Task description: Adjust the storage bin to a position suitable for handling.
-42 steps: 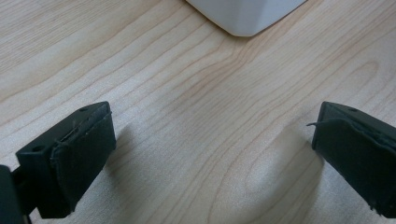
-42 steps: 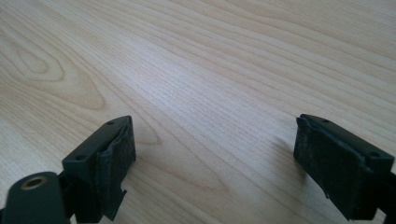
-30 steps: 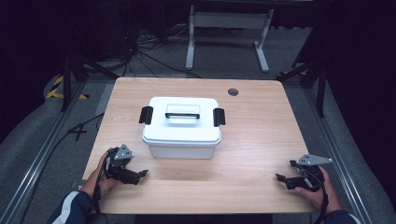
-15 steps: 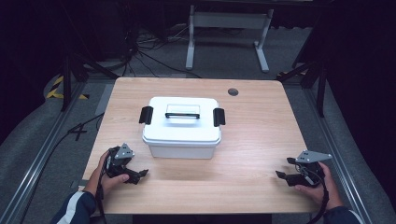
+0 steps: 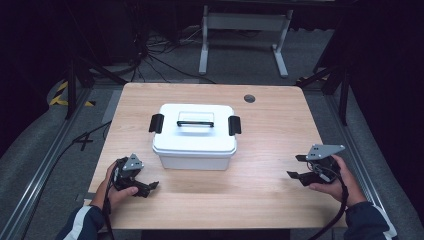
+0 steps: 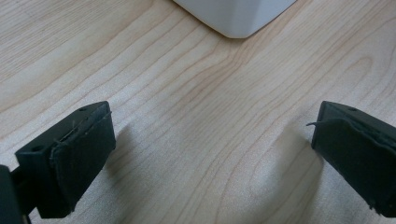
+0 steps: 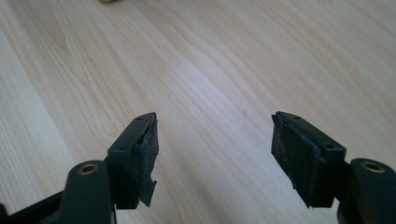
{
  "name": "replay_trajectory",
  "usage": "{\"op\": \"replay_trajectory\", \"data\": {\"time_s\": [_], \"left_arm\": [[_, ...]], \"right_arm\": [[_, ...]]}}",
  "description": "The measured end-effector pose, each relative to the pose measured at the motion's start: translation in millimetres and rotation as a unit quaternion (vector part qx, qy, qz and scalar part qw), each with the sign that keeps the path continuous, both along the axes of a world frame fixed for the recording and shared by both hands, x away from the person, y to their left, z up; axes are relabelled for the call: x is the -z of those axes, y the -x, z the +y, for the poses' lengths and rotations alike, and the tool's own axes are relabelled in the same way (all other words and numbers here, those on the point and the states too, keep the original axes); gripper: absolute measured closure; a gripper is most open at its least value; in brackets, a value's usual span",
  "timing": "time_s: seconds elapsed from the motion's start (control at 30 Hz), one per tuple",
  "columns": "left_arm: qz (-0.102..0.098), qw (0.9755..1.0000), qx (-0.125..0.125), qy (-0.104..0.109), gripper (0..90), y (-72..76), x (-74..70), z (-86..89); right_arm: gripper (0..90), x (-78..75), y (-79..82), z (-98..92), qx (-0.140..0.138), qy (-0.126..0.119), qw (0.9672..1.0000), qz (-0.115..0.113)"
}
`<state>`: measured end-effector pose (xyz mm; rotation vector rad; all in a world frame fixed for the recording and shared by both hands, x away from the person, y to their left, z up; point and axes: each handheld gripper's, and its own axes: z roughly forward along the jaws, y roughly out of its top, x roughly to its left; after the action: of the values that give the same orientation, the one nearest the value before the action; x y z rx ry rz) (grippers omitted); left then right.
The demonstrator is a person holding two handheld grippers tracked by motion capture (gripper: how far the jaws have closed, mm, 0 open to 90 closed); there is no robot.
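My right gripper (image 5: 298,166) sits at the table's right edge, jaws apart w/ nothing btwn them; in the right gripper view (image 7: 215,154) there is bare wood grain btwn the pads. Jaws have just been closing in somewhat, still empty. My left gripper (image 5: 150,186) rests near the front-left corner, also released, spread wide; in the left gripper view (image 6: 212,158) the gap holds nothing but tabletop.

Item in hand: white rectangular plastic storage box w/ black side latches and a black-trimmed lid handle (image 5: 194,135). It stands upright at mid-table on the light wooden table (image 5: 270,130), lid on, both latches appear down. Its near corner shows at top of the left gripper view (image 6: 236,16), close ahead of that gripper but apart from it. Right gripper is well apart from the box.

Judgement: both grippers flank the box at start posn, approach not yet made; latches on each side suit one gripper apiece.

Change vs. earlier frames: right hand is higher and further in from the table's front-right corner, toward the box. Left hand: posn much the same. Box unmoved.
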<state>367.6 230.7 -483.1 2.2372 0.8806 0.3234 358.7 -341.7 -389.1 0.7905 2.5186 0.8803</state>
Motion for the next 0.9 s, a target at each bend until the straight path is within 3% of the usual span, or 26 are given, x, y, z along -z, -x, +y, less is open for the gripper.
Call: {"op": "replay_trajectory", "data": {"time_s": [0.17, 0.57, 0.67, 0.9], "left_arm": [[-0.002, 1.0000, 0.001, 0.001, 0.2, 0.1, 0.3, 0.3], [-0.002, 1.0000, 0.003, 0.001, 0.3, 0.1, 0.3, 0.7], [-0.002, 1.0000, 0.003, 0.001, 0.3, 0.1, 0.3, 0.8], [-0.002, 1.0000, 0.004, 0.001, 0.3, 0.0, 0.3, 0.9]], "right_arm": [[33.9, -11.5, -8.2, 16.6, -0.024, 0.011, 0.9995, -0.014], [35.0, -34.0, -26.0, 55.9, -0.073, 0.039, 0.9963, -0.023], [36.0, -40.5, -30.5, 62.1, -0.080, 0.035, 0.9959, -0.025], [38.6, -67.8, -43.5, 84.6, -0.110, 0.047, 0.9922, -0.038]]}}
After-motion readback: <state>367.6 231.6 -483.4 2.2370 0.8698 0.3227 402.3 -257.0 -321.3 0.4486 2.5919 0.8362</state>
